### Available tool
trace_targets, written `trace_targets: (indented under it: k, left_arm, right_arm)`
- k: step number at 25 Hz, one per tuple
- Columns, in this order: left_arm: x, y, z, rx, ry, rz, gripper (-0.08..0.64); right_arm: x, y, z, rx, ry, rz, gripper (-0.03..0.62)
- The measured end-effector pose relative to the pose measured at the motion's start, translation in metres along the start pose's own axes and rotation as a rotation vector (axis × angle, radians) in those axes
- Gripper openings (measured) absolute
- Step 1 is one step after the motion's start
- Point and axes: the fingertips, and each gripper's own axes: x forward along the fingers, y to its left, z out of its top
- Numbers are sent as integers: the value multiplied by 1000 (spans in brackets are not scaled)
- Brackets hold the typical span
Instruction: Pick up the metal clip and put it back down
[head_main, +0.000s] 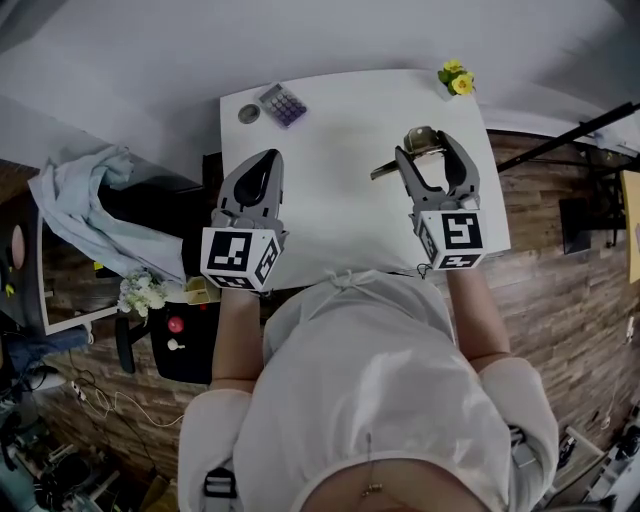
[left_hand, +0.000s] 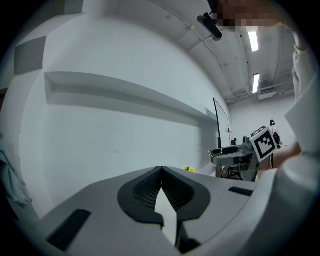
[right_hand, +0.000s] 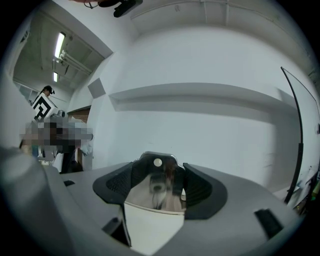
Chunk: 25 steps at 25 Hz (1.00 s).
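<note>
The metal clip (head_main: 418, 136) is a shiny spring clip, and a thin arm of it sticks out to the left. My right gripper (head_main: 427, 146) is shut on it over the right side of the white table (head_main: 340, 215). In the right gripper view the clip (right_hand: 161, 176) fills the gap between the dark pads (right_hand: 199, 187), with only the wall behind it. My left gripper (head_main: 266, 160) hangs over the table's left side, shut and holding nothing. In the left gripper view its gripper (left_hand: 161, 171) has the tips touching.
A small calculator (head_main: 283, 103) and a round grey object (head_main: 248, 113) lie at the table's far left corner. Yellow flowers (head_main: 455, 78) stand at the far right corner. A pale cloth (head_main: 85, 200) drapes over furniture to the left of the table.
</note>
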Motion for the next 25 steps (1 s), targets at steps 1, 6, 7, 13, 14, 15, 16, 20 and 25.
trace_targets:
  k: [1, 6, 7, 13, 14, 15, 16, 20, 25]
  left_arm:
    - [1, -1, -1, -1, 2, -3, 18]
    - [7, -5, -13, -10, 21, -7, 18]
    - [9, -5, -17, -12, 29, -4, 18]
    - [20, 0, -44, -55, 77, 6, 18]
    - [22, -1, -48, -57, 85, 1, 18]
    - [24, -1, -52, -60, 92, -5, 18]
    - [26, -2, -56, -64, 99, -11, 18]
    - [38, 1, -73, -90, 132, -17, 18]
    - [54, 4, -81, -112, 138, -21, 18]
  right_arm:
    - [2, 1, -2, 4, 8, 4, 308]
    - [17, 3, -27, 28, 66, 24, 308]
    - [23, 4, -33, 35, 82, 30, 308]
    - [56, 12, -90, 77, 244, 65, 308]
    - [61, 13, -102, 83, 277, 71, 308]
    - [66, 15, -114, 89, 310, 77, 308]
    - [71, 17, -126, 98, 341, 84, 308]
    - [89, 26, -171, 139, 459, 110, 308]
    - [107, 36, -225, 166, 601, 135, 310]
